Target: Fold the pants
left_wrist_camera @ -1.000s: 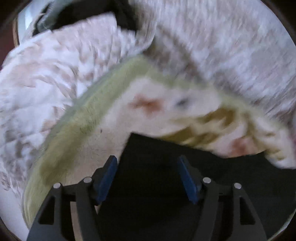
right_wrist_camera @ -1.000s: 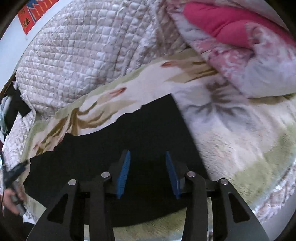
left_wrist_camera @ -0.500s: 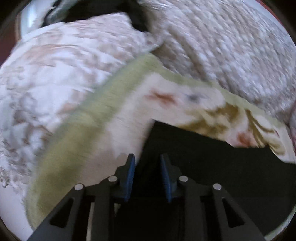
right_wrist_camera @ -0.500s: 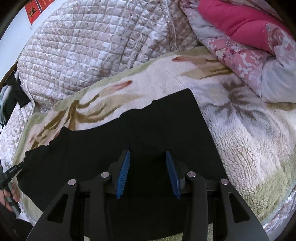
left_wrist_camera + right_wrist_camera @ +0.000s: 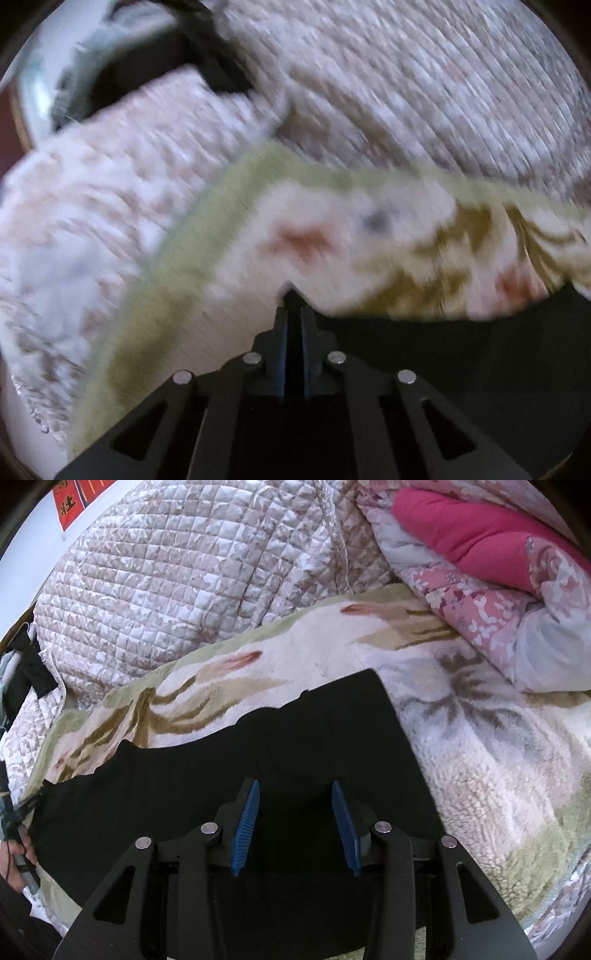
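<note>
Pinching a corner of the black fabric pants [image 5: 229, 775], the left claw [image 5: 293, 314] has just closed narrow, ready to lift. Right claw [image 5: 295, 823] hovers half-open above the cloth on the fleecy floral blanket [image 5: 480, 746], empty.

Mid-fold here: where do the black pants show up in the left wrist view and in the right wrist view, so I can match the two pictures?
Left wrist: the black pants fill the lower right; the left gripper is shut on their corner.
Right wrist: they lie across the lower middle, under the open right gripper.
Shared landmark: the green-bordered floral fleece blanket beneath the pants.
</note>
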### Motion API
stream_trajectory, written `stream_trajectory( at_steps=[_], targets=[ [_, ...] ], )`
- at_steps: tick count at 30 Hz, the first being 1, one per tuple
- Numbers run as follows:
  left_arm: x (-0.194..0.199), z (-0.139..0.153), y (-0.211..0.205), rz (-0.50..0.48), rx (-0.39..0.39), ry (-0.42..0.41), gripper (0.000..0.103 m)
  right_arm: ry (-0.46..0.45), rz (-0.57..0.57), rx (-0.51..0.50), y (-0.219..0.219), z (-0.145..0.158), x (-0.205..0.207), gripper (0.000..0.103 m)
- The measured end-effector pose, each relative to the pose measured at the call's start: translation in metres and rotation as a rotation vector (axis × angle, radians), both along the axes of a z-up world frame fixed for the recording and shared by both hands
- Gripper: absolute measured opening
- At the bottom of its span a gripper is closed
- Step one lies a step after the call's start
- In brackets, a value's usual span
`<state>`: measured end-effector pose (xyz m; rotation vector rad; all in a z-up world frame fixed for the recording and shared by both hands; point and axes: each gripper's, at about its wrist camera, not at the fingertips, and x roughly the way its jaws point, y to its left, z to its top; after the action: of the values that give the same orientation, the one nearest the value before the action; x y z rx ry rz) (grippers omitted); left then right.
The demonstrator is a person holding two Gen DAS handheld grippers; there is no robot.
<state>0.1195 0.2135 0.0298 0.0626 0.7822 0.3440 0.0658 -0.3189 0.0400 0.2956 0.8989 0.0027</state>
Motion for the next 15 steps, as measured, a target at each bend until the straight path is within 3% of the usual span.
stream_trajectory(
  at_steps=[2,6,9,11,13,15],
  targets=[
    [0.004,0.003,0.008,0.015,-0.010,-0.031,0.007,-0.002,-0.011,-0.003,-0.003,0.001,-0.001,0.042],
    [0.008,-0.007,0.026,0.094,-0.058,0.016,0.008,-0.002,-0.037,-0.030,-0.008,0.001,-0.003,0.042],
    [-0.012,0.016,0.025,0.086,-0.128,-0.074,0.008,-0.040,-0.038,-0.068,-0.007,0.006,-0.006,0.042],
    [-0.028,0.029,0.014,0.040,-0.167,-0.131,0.018,-0.019,-0.041,-0.103,-0.008,0.002,-0.004,0.042],
    [-0.036,0.026,0.000,-0.018,-0.196,-0.123,0.048,0.048,-0.071,-0.115,-0.016,-0.012,0.003,0.042],
    [-0.030,0.010,-0.014,-0.075,-0.220,-0.034,0.049,0.026,-0.114,-0.106,-0.023,-0.006,0.000,0.042]
  ],
)
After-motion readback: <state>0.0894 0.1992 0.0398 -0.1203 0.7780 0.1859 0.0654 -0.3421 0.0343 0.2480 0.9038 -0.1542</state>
